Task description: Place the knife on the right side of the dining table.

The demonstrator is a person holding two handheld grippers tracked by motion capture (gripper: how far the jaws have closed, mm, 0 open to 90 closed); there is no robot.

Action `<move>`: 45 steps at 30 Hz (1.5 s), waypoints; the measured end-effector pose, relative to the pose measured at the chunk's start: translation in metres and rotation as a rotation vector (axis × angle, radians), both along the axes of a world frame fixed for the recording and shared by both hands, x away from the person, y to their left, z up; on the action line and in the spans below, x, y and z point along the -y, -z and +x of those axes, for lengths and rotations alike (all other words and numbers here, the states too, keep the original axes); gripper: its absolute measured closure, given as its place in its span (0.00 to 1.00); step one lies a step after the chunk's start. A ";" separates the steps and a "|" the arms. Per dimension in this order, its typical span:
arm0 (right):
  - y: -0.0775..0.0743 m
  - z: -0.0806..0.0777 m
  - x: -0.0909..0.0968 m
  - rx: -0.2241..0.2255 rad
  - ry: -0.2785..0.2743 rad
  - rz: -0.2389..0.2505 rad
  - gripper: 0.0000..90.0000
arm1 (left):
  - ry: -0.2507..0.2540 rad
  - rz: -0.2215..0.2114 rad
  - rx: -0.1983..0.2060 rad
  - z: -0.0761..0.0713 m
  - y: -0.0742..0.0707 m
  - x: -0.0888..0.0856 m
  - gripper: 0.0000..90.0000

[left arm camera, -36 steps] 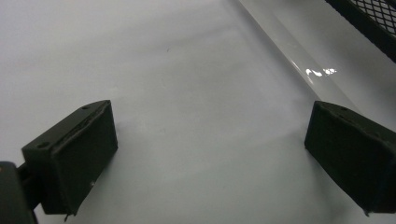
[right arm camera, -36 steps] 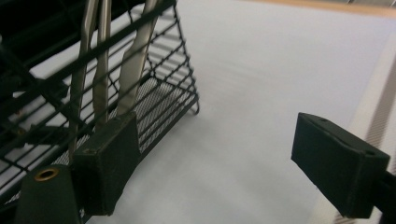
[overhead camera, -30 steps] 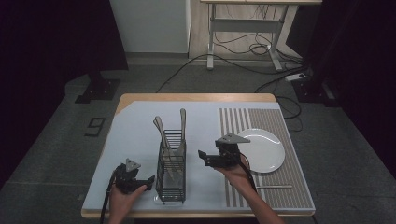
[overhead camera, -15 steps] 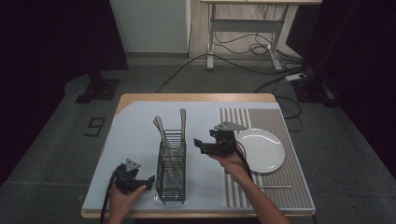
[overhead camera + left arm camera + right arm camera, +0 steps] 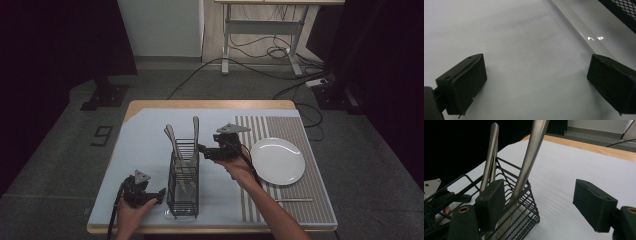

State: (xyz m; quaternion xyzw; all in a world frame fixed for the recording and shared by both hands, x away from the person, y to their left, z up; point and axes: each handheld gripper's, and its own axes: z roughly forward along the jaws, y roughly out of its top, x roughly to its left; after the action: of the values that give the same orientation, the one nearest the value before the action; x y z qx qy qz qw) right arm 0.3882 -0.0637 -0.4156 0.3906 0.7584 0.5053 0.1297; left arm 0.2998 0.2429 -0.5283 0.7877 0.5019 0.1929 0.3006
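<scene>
We see a black wire caddy (image 5: 183, 187) standing on the table (image 5: 145, 135), two metal handles (image 5: 194, 140) leaning inside. The right tongs (image 5: 544, 205) gape wide beside one handle. The left tongs (image 5: 535, 82), wide too, rest near the caddy's foot; a white plate (image 5: 278, 161) lies right.

Black wire basket (image 5: 183, 180), brushed metal cutlery handles (image 5: 531, 152) (dull sheen), glossy plate (image 5: 278, 161).

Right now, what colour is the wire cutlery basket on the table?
Black: the wire cutlery basket has a dark wire frame and mesh, seen best in the right gripper view.
</scene>
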 end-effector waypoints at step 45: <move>-0.013 0.039 -0.017 0.036 -0.101 0.172 0.89 | 0.001 -0.001 -0.002 0.000 0.000 0.000 0.02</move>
State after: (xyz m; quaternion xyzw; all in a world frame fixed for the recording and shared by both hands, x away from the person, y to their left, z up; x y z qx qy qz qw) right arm 0.4271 -0.0465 -0.4027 0.3526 0.7284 0.5815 0.0836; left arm 0.3000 0.2430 -0.5283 0.7880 0.5020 0.1919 0.3005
